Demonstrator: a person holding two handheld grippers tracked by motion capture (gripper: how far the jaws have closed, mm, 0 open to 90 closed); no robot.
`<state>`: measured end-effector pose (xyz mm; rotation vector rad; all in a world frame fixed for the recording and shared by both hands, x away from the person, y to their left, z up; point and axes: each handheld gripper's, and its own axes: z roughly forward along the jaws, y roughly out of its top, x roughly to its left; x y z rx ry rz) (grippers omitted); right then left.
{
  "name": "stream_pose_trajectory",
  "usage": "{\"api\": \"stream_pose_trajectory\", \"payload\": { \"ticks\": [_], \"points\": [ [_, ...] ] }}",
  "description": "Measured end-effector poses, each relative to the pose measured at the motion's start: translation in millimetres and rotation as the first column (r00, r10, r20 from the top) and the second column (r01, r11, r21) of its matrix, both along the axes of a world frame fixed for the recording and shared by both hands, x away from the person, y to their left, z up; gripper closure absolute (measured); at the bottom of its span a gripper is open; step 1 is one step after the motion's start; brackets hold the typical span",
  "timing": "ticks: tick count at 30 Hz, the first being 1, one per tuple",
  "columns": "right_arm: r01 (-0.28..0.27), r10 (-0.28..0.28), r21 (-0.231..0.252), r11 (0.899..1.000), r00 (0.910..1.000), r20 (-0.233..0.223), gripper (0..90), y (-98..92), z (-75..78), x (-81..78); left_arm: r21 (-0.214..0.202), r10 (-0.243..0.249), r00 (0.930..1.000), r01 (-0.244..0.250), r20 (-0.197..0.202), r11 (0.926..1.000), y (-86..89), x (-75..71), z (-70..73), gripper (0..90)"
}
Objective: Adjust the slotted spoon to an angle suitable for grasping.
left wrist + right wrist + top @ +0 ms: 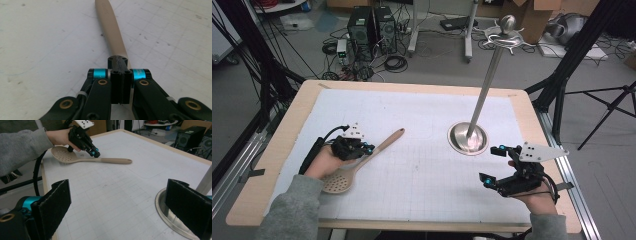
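Observation:
A tan slotted spoon (384, 142) lies flat on the white mat (422, 115) at the left, bowl toward the person. My left gripper (368, 148) is shut, its closed tips resting on top of the handle near the bowl. In the left gripper view the spoon handle (111, 27) runs out from under the closed left gripper (117, 60). The right gripper view shows the spoon (110, 160) and the left gripper (94, 153) on it. At the front right my right gripper (492, 164) is open and empty, next to a metal stand (468, 138). Right gripper (120, 202) frames bare mat.
The stand's pole (484, 90) leans up to hooks and a ball top; its round base (165, 212) lies just by my right jaw. The wooden table rim (287, 125) borders the mat. Computer towers (372, 25), cables and tripod legs crowd the floor beyond.

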<state>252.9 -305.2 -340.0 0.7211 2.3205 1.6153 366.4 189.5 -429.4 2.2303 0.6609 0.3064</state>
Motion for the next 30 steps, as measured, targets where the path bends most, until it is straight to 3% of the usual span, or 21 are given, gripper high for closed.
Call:
{"api": "stream_pose_trajectory", "payload": {
  "ticks": [10,20,24,29,30],
  "points": [
    [0.001,-0.001,0.001,1.000,1.0000,0.004,6.0,-1.3,0.1,-0.2,-0.021,-0.096,0.9951,0.096,-0.022,0.9952,-3.5,-4.7,0.0,89.6],
    [-0.002,0.002,-0.001,1.000,1.0000,0.004,6.0,-0.5,-0.1,0.0,-0.013,-0.160,0.9870,0.160,-0.014,0.9870,-5.8,-10.3,2.7,89.6],
    [-0.002,0.002,-0.002,1.000,1.0000,0.002,6.0,0.2,-0.3,0.0,-0.023,-0.170,0.9853,0.170,-0.016,0.9852,-6.8,-11.2,2.2,89.6],
    [-0.006,0.006,-0.004,1.000,1.0000,-0.001,6.0,0.7,-0.9,0.4,-0.036,-0.213,0.9769,0.212,-0.015,0.9765,-8.6,-12.7,1.3,89.6],
    [-0.004,0.004,-0.005,1.000,1.0000,0.004,6.0,0.8,-1.1,0.8,-0.037,-0.206,0.9784,0.205,-0.018,0.9780,-9.2,-13.1,1.2,89.6]
  ]
}}
